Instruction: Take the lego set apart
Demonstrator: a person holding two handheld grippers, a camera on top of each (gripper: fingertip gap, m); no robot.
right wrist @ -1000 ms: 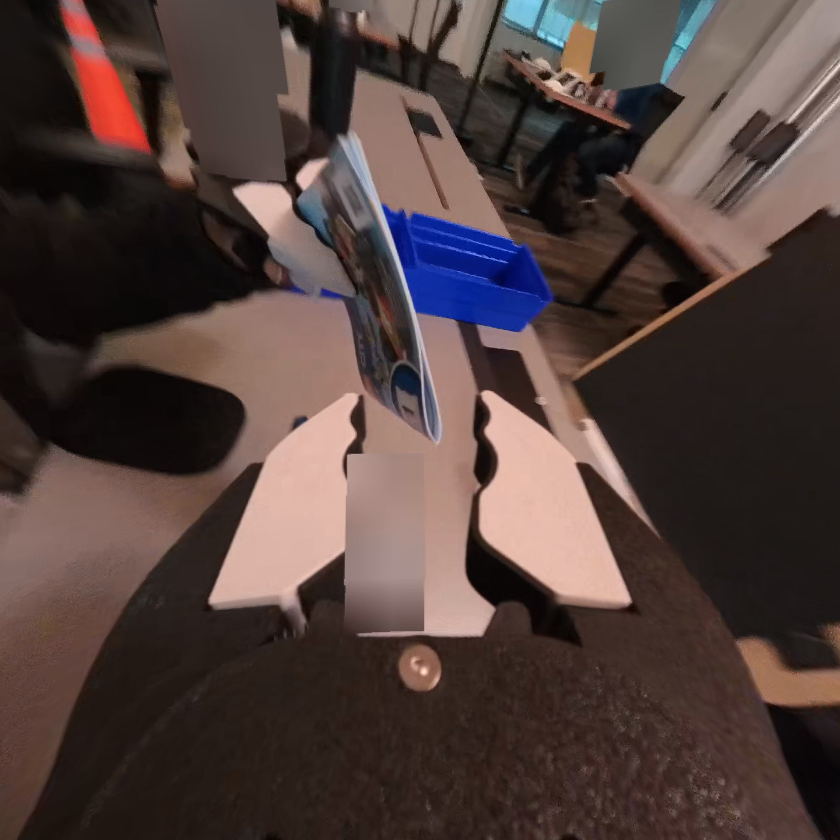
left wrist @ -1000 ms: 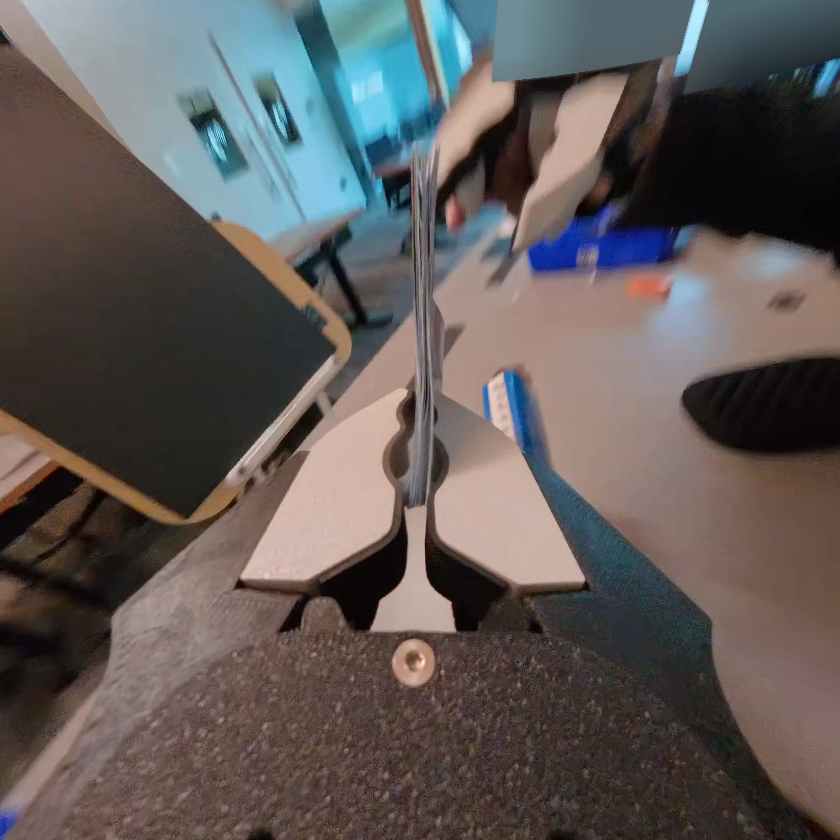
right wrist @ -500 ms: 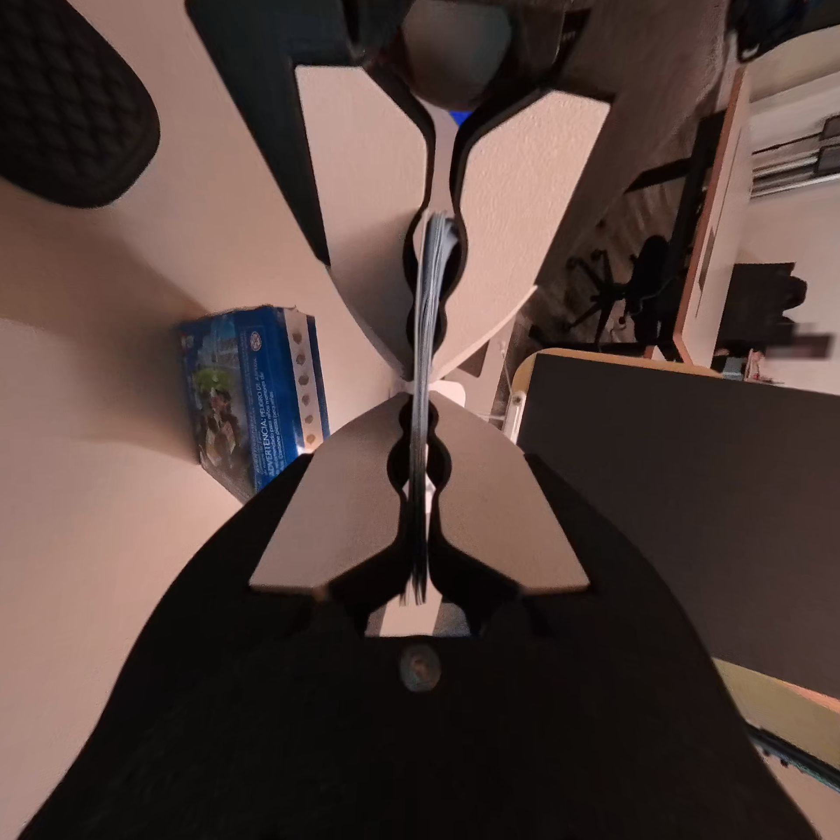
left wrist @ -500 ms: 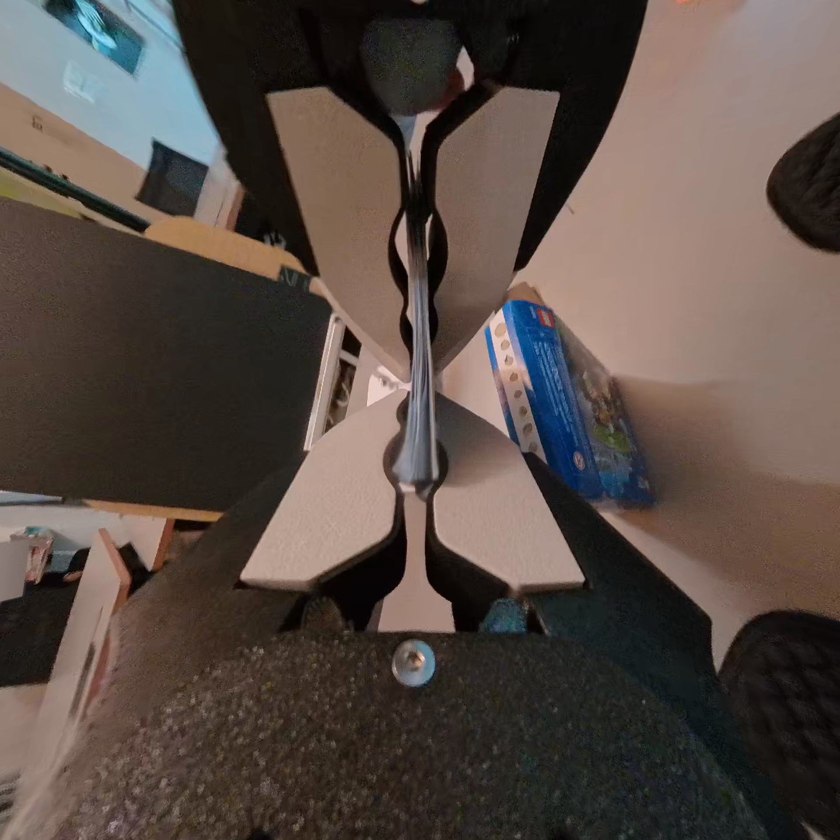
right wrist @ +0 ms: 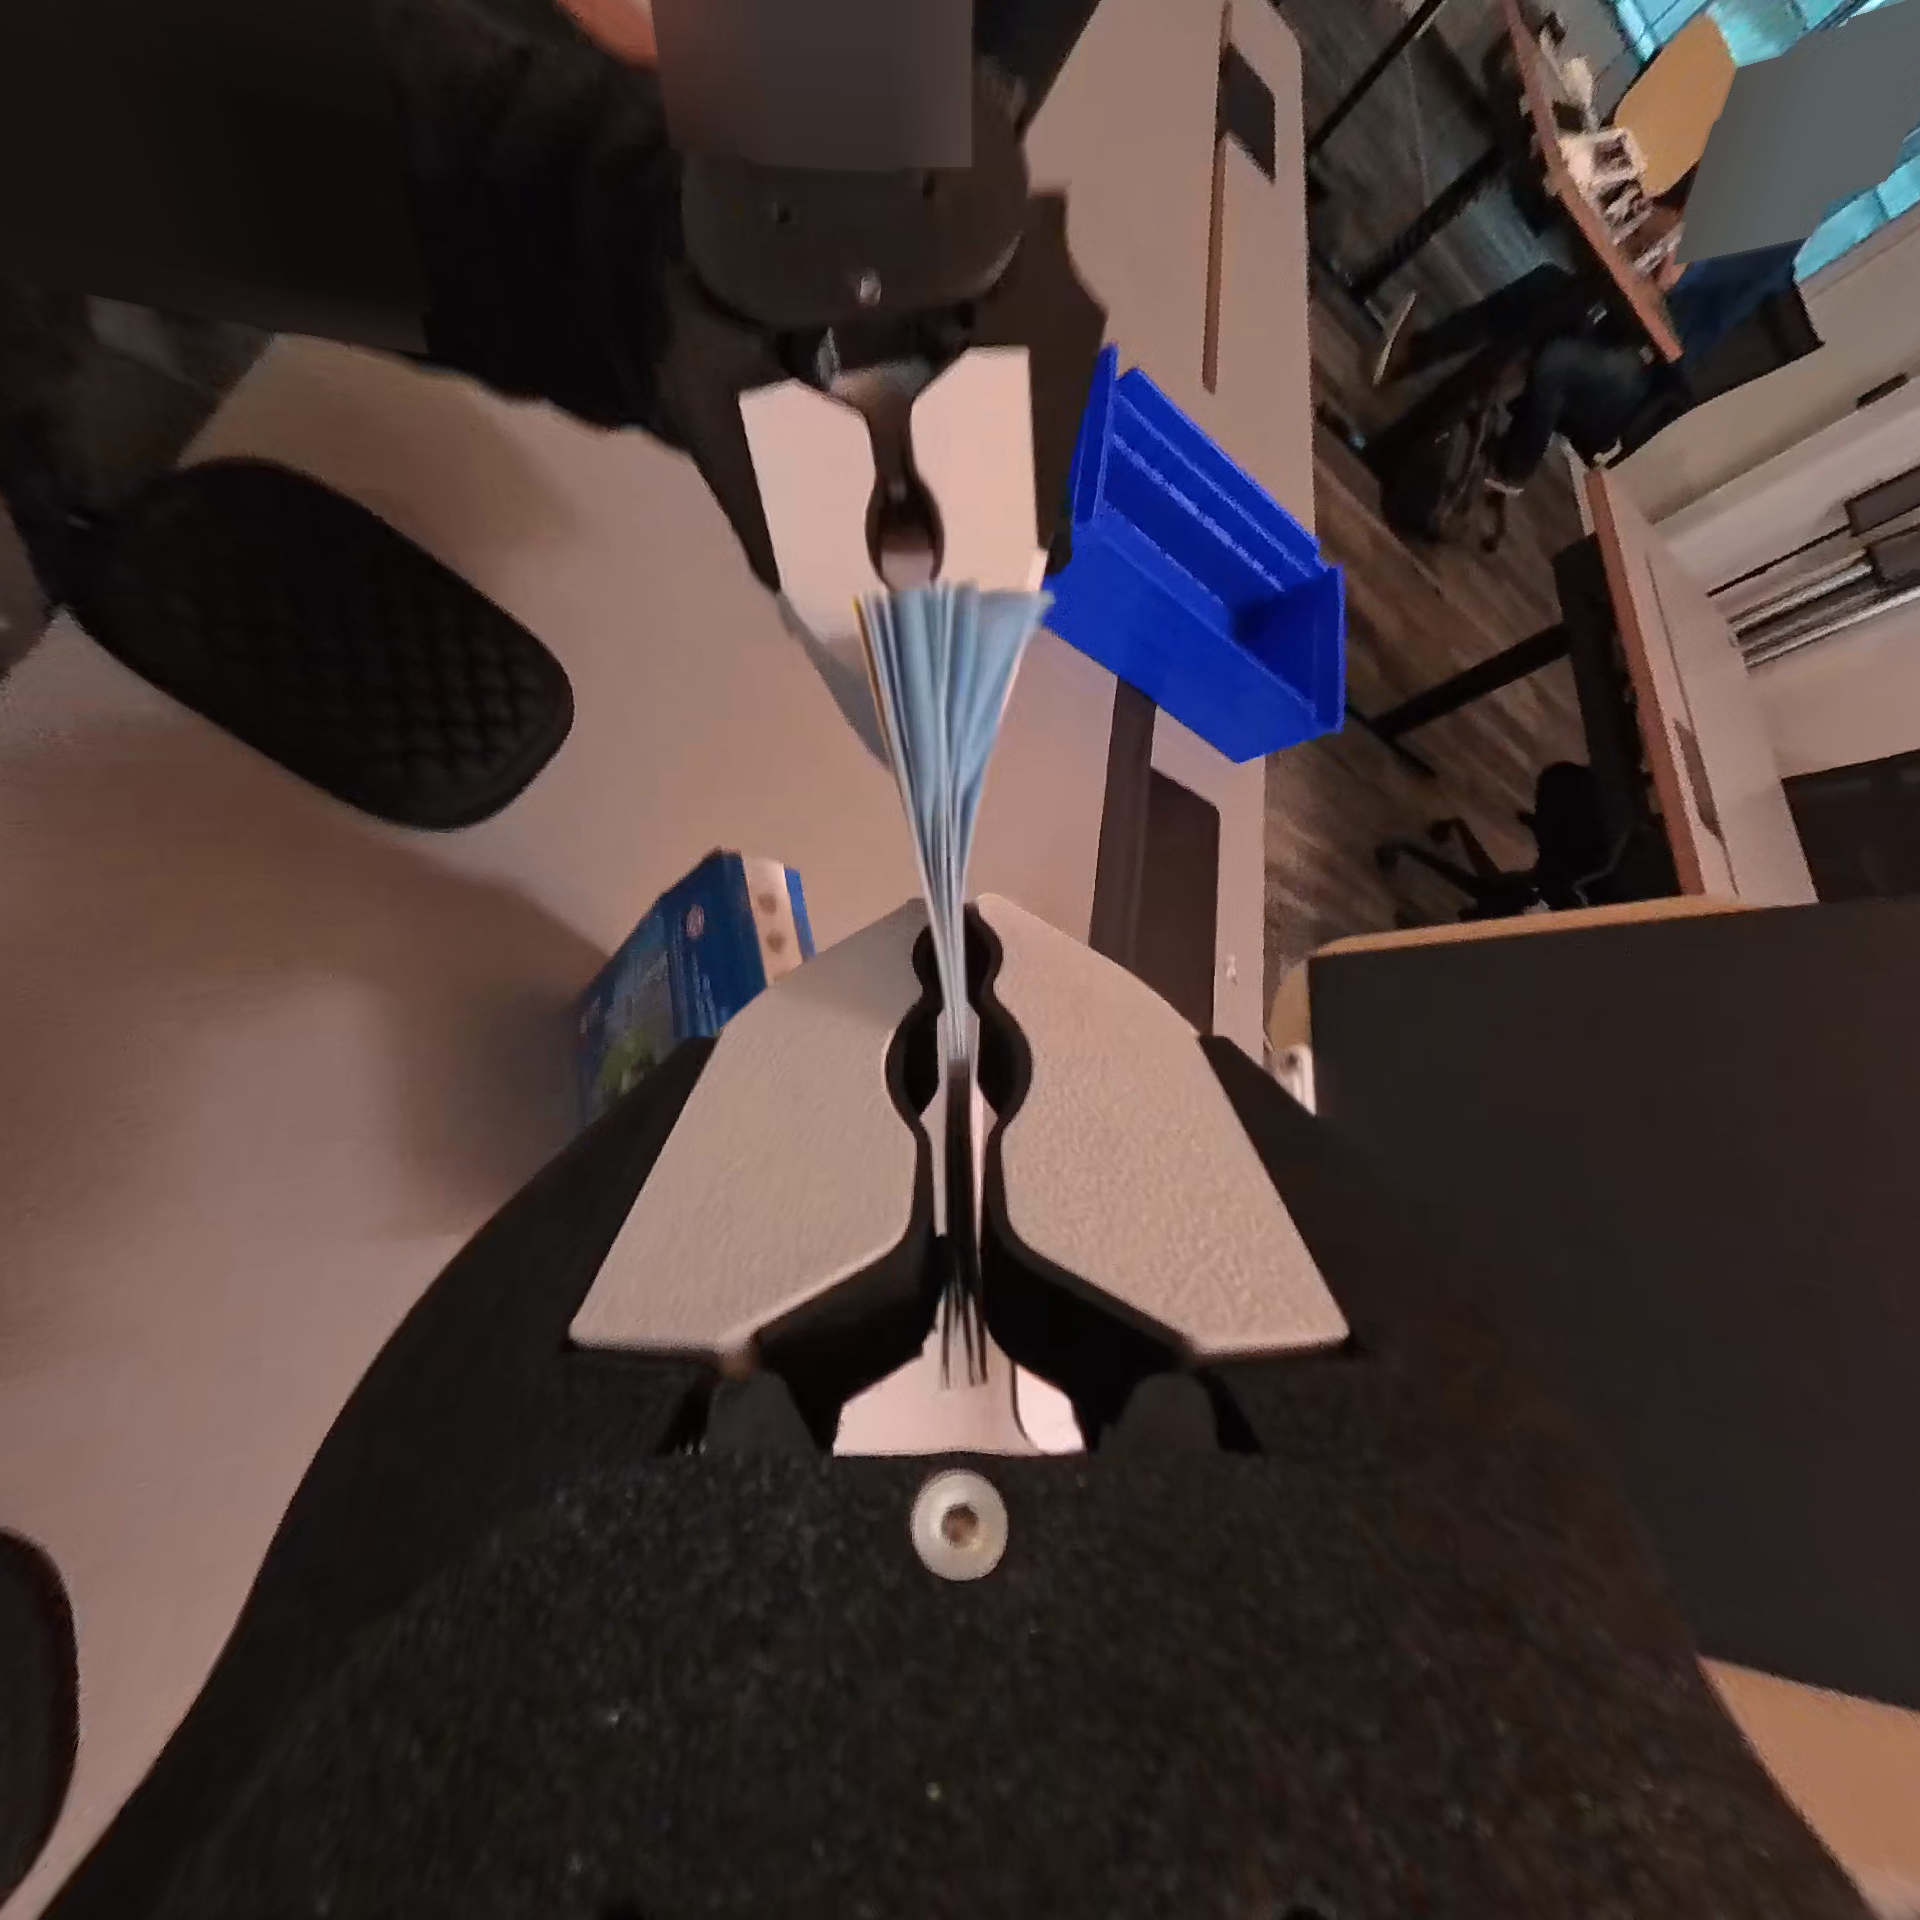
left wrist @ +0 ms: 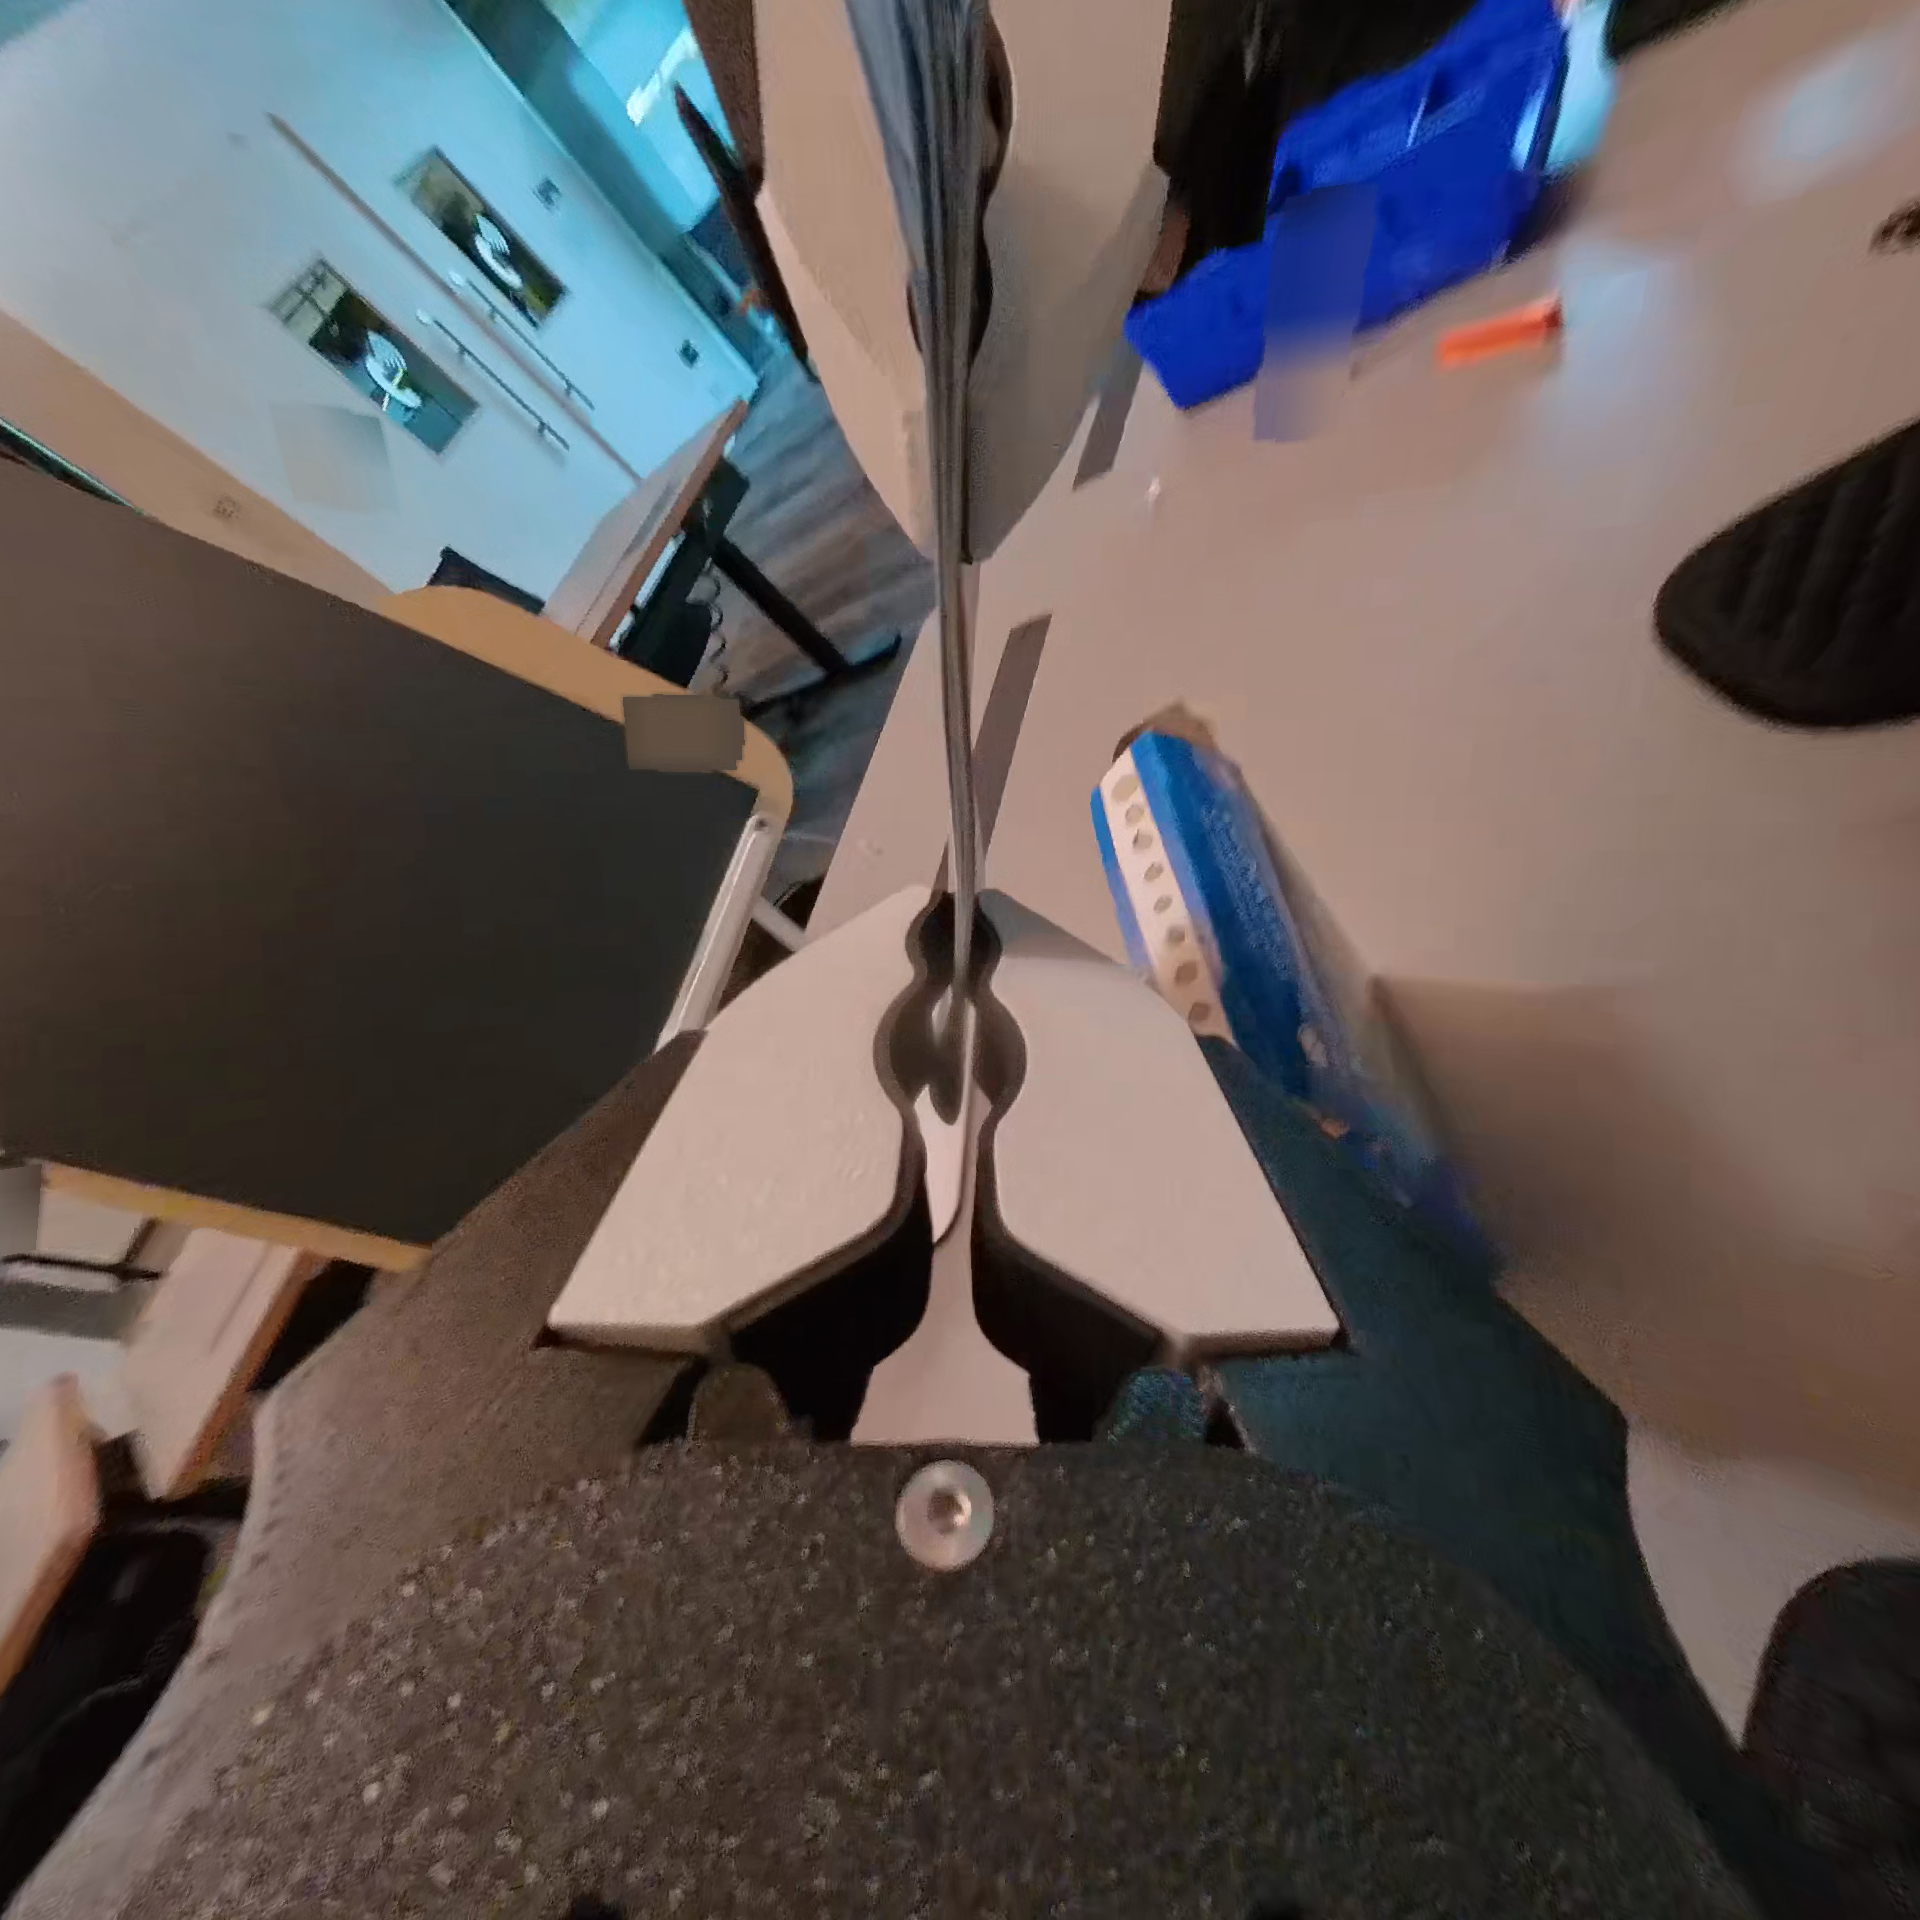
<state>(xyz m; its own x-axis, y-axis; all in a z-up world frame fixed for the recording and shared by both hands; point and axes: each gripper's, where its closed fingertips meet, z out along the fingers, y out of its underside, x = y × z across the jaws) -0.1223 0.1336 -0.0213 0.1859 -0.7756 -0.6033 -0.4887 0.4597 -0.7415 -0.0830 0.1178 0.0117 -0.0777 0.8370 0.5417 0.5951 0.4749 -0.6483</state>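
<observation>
A thin blue booklet [left wrist: 958, 727] hangs edge-on between my two grippers above the pale table [left wrist: 1507, 831]. My left gripper [left wrist: 956, 914] is shut on its near edge. My right gripper [left wrist: 961, 540] faces it from the top of the view, shut on the far edge. In the right wrist view my right gripper [right wrist: 951, 920] is shut on the booklet [right wrist: 940, 727], whose pages fan out toward my left gripper [right wrist: 904, 571]. The blue lego box [left wrist: 1236, 935] stands on the table below, and it also shows in the right wrist view [right wrist: 686, 966].
A blue plastic bin [right wrist: 1195, 592] sits near the table's edge, and it also shows in the left wrist view [left wrist: 1382, 197]. Black padded shapes [right wrist: 312, 644] lie on the table. A small orange piece [left wrist: 1496, 332] lies near the bin. A dark board [left wrist: 312, 831] stands beside the table. The gap from one gripper's tips to the other's is roughly 6 centimetres.
A second ago only my left gripper held the booklet and my right was open. My right gripper closed on it. The two have since drawn apart, and the pages now fan out.
</observation>
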